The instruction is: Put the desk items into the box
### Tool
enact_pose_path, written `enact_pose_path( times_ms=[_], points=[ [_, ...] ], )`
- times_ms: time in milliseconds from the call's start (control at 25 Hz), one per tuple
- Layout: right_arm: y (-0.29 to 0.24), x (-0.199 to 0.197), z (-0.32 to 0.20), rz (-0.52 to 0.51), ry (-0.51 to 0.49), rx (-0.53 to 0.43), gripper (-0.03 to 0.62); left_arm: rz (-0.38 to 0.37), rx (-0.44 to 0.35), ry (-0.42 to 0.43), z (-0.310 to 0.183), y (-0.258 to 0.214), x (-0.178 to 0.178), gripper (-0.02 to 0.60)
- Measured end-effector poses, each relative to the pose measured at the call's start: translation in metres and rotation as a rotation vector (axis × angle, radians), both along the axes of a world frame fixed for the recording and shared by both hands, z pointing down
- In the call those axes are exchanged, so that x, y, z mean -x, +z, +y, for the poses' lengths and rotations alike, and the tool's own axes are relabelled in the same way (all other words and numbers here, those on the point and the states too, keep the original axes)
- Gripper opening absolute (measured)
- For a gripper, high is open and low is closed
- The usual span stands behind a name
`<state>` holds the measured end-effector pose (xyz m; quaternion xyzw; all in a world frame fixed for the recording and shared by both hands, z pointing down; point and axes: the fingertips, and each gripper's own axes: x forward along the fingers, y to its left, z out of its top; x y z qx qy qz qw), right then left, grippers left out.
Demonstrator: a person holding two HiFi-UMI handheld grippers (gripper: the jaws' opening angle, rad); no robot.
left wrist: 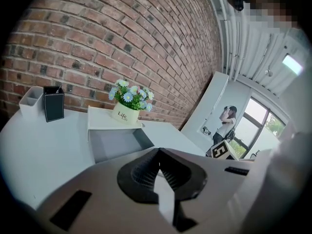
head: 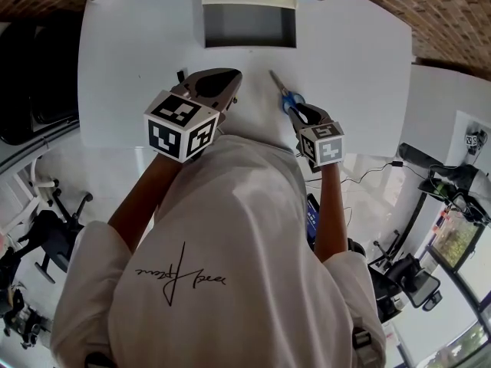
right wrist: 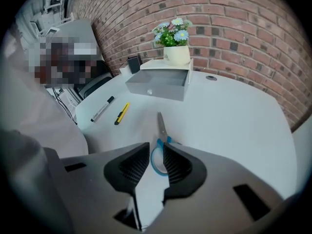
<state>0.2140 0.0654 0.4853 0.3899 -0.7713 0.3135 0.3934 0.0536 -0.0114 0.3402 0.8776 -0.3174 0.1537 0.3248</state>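
**Step in hand:** pickup of the blue-handled steel scissors (right wrist: 161, 126), which lie flat toward the near edge of the white desk (head: 360, 60), blades aimed at the open grey box (right wrist: 156, 87) at the far edge.

**Right gripper** (right wrist: 156, 147): jaws parted, straddling one handle loop, not yet pinching.

**Left gripper** (left wrist: 158, 154): clenched, empty.

**Awaiting:** black marker (right wrist: 101, 109) and yellow utility knife (right wrist: 121, 113), near the left edge.

**Next, likely:** pinch the loop, lift, carry to the box.

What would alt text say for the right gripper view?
The right gripper, jaws open, frames the blue-handled steel scissors on a white table. Behind lie a grey open box, a black marker and a yellow cutter.
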Motion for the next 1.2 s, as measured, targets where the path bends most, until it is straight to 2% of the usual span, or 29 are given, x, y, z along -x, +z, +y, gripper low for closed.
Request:
enact_pose_path(
  times_ms=[440,840,1200],
  points=[
    [0.023,-0.013,-0.003,0.099,-0.040,0.048,0.104,0.008,0.021,0.009,-0.003,0.005,0.003,0.005],
    [0.044,-0.016,0.003,0.208,-0.121,0.094,0.120,0.027,0.023,0.026,-0.003,0.007,0.005,0.005],
    [0.049,-0.017,0.004,0.221,-0.118,0.117,0.120,0.010,0.018,0.030,-0.002,0.009,0.008,0.005]
  ],
)
